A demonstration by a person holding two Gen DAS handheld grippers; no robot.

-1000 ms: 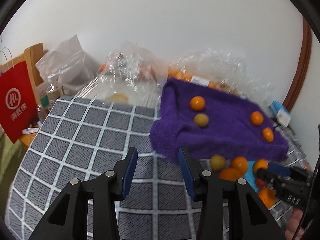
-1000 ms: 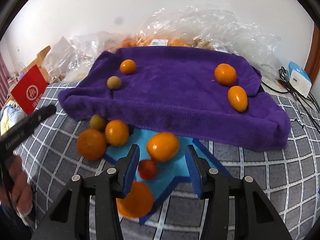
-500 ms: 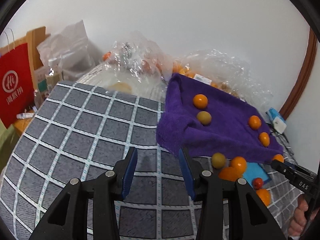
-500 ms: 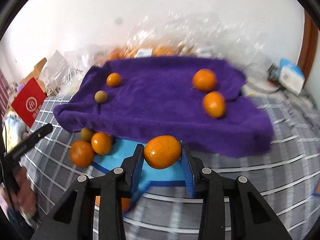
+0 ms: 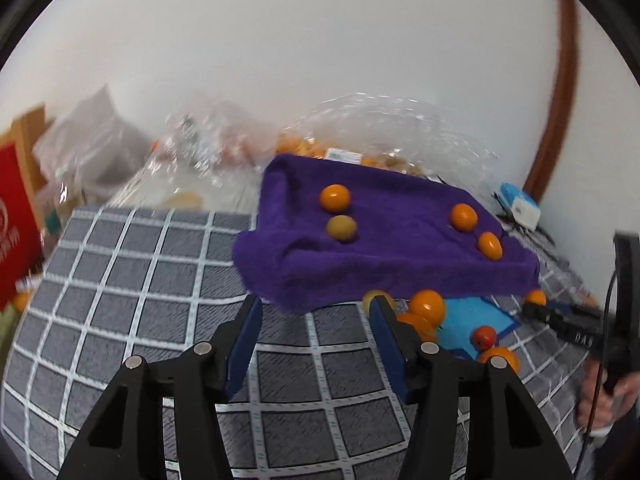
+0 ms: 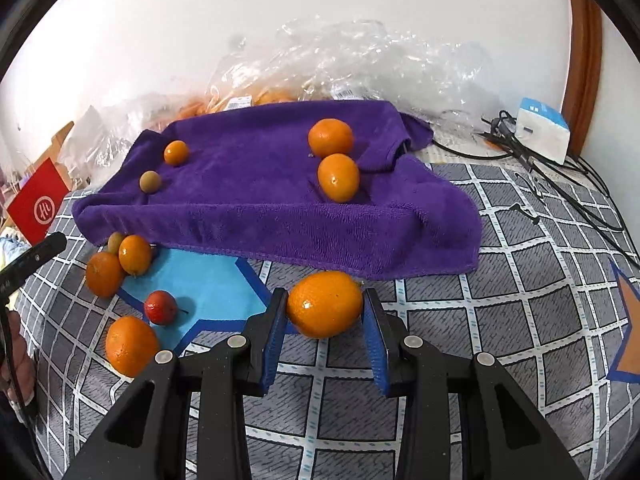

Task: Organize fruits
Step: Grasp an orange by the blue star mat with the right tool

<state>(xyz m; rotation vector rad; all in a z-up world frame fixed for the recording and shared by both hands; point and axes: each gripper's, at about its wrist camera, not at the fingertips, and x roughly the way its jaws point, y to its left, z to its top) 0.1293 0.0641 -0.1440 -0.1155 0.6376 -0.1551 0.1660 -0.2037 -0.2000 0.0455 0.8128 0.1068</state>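
Observation:
My right gripper (image 6: 325,312) is shut on an orange (image 6: 325,305) and holds it above the checked cloth, just in front of the purple towel (image 6: 256,196). On the towel lie two oranges (image 6: 330,137) (image 6: 338,177) at the right, and a small orange (image 6: 176,152) and a greenish fruit (image 6: 150,181) at the left. On and around the blue mat (image 6: 200,280) lie several oranges (image 6: 132,346) and a small red fruit (image 6: 160,307). My left gripper (image 5: 316,326) is open and empty, in front of the towel's (image 5: 380,248) left corner.
A grey checked cloth (image 5: 132,280) covers the surface. Clear plastic bags (image 6: 352,64) with more oranges lie behind the towel. A red paper bag (image 6: 38,200) stands at the far left. A white and blue box (image 6: 542,130) with black cables (image 6: 560,184) lies at the back right.
My right gripper closed on the orange, lifted it off the blue mat and moved it right. My left gripper has drifted rightward along the towel's front, still open.

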